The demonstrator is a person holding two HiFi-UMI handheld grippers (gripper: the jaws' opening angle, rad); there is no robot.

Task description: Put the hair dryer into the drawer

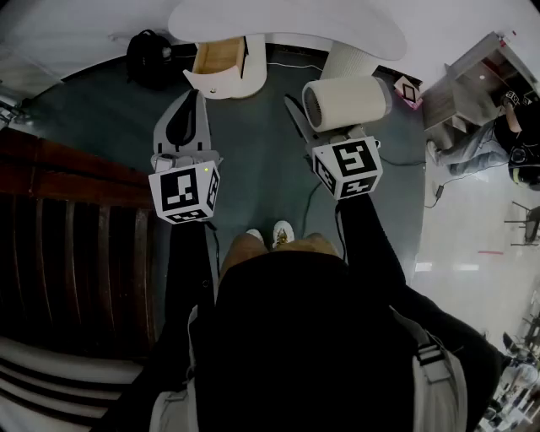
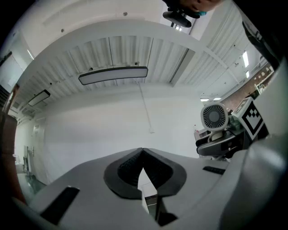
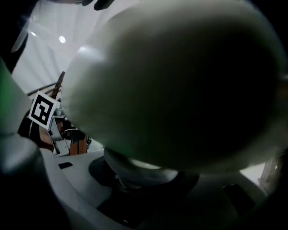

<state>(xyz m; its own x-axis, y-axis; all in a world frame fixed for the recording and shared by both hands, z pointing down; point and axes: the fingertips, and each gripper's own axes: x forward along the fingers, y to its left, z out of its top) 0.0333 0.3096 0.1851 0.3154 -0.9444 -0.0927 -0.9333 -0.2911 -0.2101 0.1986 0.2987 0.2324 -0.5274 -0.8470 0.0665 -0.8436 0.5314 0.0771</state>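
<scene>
One hair dryer (image 1: 346,103) gripped by right claw (image 1: 325,131), left claw (image 2: 143,152) closed, empty

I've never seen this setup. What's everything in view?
hair dryer: one, cream, held in the right claw
drawer: one, white, wooden inside, open, ahead of the left claw
tabletop: one, white, top centre
bag: one, black, left of the drawer
wooden slats: dark brown, far left
another person: one, dark clothes, far right
shoes: two, pale, below the claws
left claw: one, grey, shut, empty
right claw: one, grey, shut on the hair dryer
</scene>
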